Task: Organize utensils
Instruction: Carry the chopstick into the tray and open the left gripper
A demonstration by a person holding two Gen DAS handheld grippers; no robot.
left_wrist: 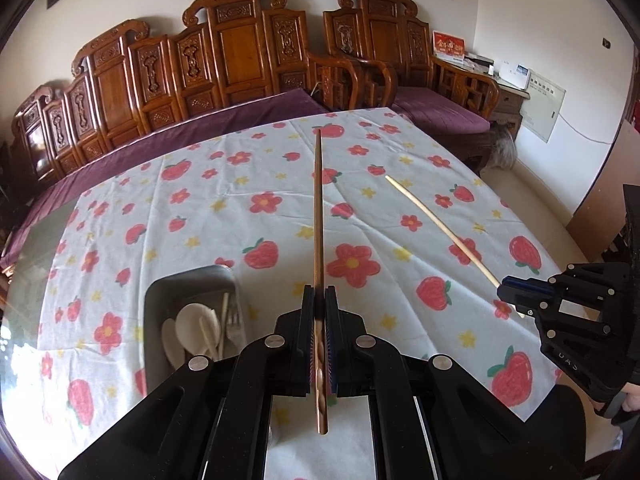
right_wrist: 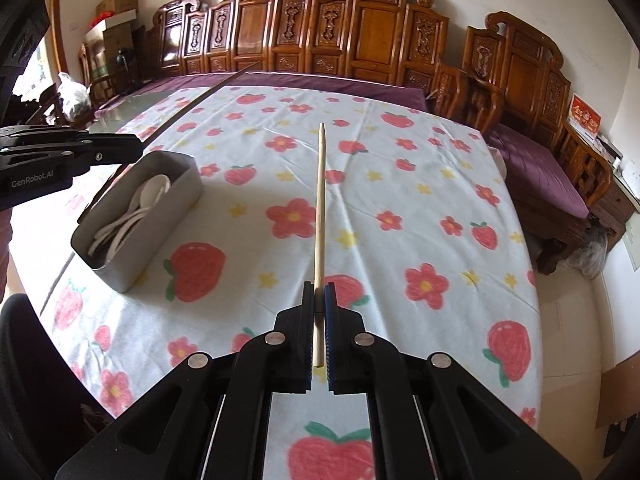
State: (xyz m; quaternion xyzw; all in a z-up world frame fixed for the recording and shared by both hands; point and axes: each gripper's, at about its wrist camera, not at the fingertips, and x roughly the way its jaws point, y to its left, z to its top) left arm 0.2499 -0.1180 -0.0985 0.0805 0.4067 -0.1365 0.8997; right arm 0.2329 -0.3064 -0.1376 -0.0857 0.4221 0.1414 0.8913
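My left gripper (left_wrist: pixel 319 300) is shut on a dark brown wooden chopstick (left_wrist: pixel 318 208) that points away over the table; it also shows in the right wrist view (right_wrist: pixel 188 108). My right gripper (right_wrist: pixel 319 300) is shut on a pale bamboo chopstick (right_wrist: pixel 319 208), held above the cloth; it also shows in the left wrist view (left_wrist: pixel 432 224), with the right gripper (left_wrist: pixel 505 285) at the right. A grey metal utensil box (right_wrist: pixel 172 216) with white spoons (right_wrist: pixel 140 204) sits at the left, below the left gripper (right_wrist: pixel 138 146). In the left wrist view the box (left_wrist: pixel 154 320) also holds a fork (left_wrist: pixel 233 326).
The table wears a white cloth (right_wrist: pixel 400 200) printed with red flowers and strawberries. A carved wooden bench with purple cushions (right_wrist: pixel 320 80) runs along the far edge, with a chair (left_wrist: pixel 400 60) at the right. The floor drops off beyond the right table edge.
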